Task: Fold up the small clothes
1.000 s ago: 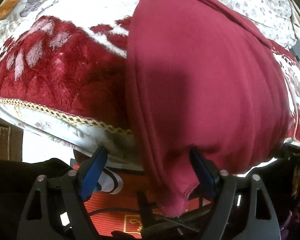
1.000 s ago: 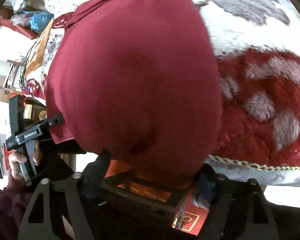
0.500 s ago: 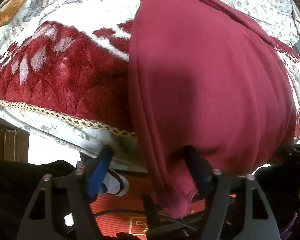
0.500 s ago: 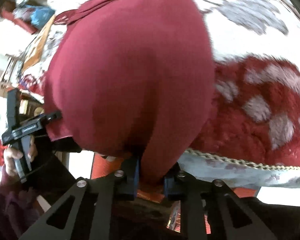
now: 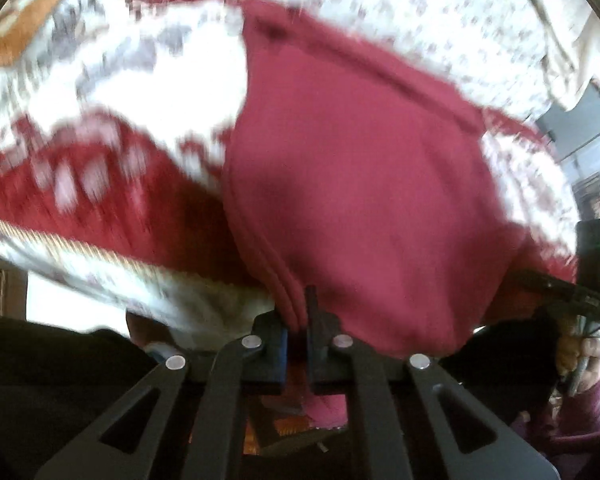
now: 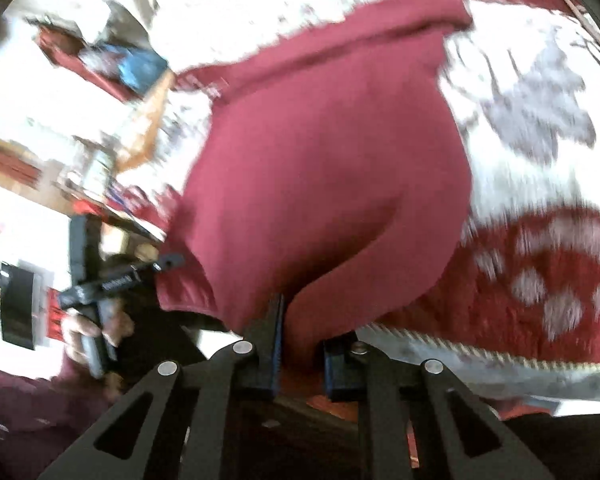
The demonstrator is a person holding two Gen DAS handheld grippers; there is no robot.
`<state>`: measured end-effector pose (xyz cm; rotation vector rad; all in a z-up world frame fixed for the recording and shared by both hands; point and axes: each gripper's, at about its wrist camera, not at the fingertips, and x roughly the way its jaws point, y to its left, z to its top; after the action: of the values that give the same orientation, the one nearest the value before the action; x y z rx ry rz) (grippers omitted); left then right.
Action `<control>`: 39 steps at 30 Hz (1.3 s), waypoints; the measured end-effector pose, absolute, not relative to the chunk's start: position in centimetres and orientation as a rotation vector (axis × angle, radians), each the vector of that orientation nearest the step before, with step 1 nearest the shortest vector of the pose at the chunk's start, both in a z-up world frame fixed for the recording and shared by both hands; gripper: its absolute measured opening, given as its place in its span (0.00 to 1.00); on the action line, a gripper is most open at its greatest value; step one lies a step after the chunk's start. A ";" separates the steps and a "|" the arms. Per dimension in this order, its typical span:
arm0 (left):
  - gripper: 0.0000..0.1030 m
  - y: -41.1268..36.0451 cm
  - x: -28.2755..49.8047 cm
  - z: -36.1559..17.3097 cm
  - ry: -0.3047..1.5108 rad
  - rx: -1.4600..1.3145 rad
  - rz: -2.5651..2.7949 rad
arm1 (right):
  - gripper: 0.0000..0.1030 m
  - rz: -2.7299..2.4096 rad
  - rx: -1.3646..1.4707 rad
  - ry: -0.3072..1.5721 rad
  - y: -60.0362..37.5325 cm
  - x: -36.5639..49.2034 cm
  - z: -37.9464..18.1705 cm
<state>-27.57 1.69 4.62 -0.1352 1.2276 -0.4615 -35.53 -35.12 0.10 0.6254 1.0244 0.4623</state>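
Presently listed, item by item.

Maroon garment (image 5: 352, 176): plain dark-red knit cloth, spread over the near part of the bed and hanging past its front edge. One thicker seamed border runs down its left side in the left wrist view; a rolled band (image 6: 380, 36) lies across its far end in the right wrist view. Both views are motion-blurred.

Left hand-held gripper (image 5: 298, 320): jaws drawn together and clamped on the seamed lower left border of the maroon garment, a tongue of cloth showing below the fingers. Blue pad (image 5: 283, 340) visible on the left finger.

Right hand-held gripper (image 6: 300, 328): jaws closed on the lower edge of the maroon garment, cloth bunched between them and pulled into a crease above the grip. This gripper also appears at the right edge of the left wrist view (image 5: 592, 292), held by a hand (image 5: 580, 352) in a dark red sleeve.

Blanket (image 5: 100, 184): plush, red and white with a floral pattern and a braided gold trim (image 6: 500, 354) along the front edge; lies under the garment.

Sheet (image 5: 440, 20): white with small dots, beyond the garment.

Blue bag (image 6: 140, 66): far left background, blurred.

Floor covering (image 5: 280, 428): orange-red, glimpsed beneath the grippers.
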 end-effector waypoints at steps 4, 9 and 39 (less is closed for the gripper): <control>0.06 2.6 -25.6 9.2 1.120 -0.166 -0.485 | 0.17 0.476 0.679 0.905 -36.7 -34.1 3.1; 0.06 1.4 -21.4 12.1 1.028 -0.169 -0.471 | 0.17 0.419 0.673 0.790 -39.1 -30.7 6.0; 0.82 -3.4 0.1 8.2 0.947 -0.372 -0.357 | 0.66 0.256 0.669 0.774 -47.4 -12.6 4.6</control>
<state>0.09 -3.40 8.16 -0.3720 0.9471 -0.3571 -12.64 -47.39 4.60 0.6690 0.7739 0.2563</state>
